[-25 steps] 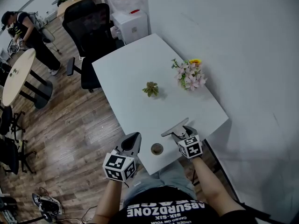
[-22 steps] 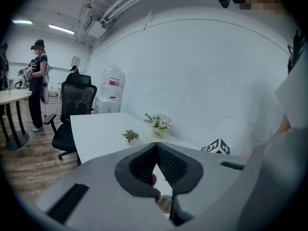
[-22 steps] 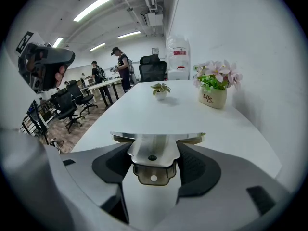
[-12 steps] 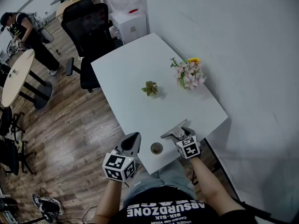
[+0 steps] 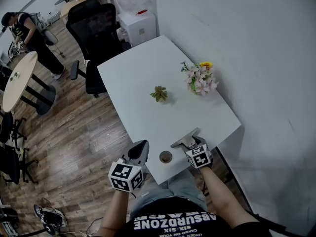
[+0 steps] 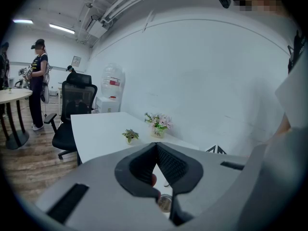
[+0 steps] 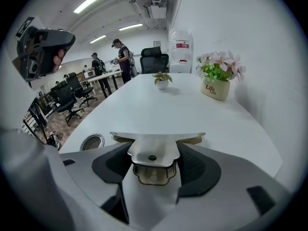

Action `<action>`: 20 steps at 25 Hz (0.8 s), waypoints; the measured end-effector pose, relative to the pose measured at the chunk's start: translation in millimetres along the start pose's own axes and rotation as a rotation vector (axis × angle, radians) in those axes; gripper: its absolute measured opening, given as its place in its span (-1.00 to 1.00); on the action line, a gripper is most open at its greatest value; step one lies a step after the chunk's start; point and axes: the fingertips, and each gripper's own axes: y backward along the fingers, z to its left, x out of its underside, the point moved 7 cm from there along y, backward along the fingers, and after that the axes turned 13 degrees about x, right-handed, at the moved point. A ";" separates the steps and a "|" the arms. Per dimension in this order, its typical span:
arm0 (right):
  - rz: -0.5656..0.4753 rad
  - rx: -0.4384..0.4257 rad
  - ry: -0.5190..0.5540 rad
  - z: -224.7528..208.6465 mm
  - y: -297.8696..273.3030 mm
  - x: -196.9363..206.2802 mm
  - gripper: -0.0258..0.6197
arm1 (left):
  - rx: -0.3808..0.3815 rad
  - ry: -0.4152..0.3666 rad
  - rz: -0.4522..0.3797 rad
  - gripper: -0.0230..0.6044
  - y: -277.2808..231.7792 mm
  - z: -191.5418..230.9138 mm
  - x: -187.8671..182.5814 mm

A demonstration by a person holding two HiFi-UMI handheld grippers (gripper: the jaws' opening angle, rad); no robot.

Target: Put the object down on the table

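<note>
While pinching the flat silvery metal blade (image 7: 156,142) in the right claw (image 7: 153,160) over the near edge of the white desk (image 5: 143,73), lower level until flat, then spread gently, clear of the round cable hole (image 5: 165,157). Counted: one blade, one hole, one small green plant (image 5: 159,94), one pink flower pot (image 5: 200,79), two claws, left claw (image 6: 155,147) pressed together, empty.

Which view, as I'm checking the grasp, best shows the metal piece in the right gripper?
The right gripper view: the metal piece sits large between the pads of the right gripper, its wide edge ahead. The head view shows it small, from above. The left gripper view doesn't clearly show it.
</note>
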 end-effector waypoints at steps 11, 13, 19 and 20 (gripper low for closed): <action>0.014 0.005 0.014 0.2 -5.8 7.6 -0.04 | -0.005 0.002 -0.001 -0.91 -0.1 -1.3 1.8; 0.011 0.008 0.014 0.4 -6.8 7.9 -0.04 | -0.004 0.001 -0.002 -0.91 -1.0 -1.4 1.2; 0.017 0.007 0.014 0.9 -7.8 11.9 -0.04 | -0.002 0.001 -0.001 -0.91 -2.2 -3.4 0.7; 0.018 0.008 0.015 0.8 -7.5 12.9 -0.04 | -0.001 0.001 -0.001 -0.91 -2.3 -4.0 0.9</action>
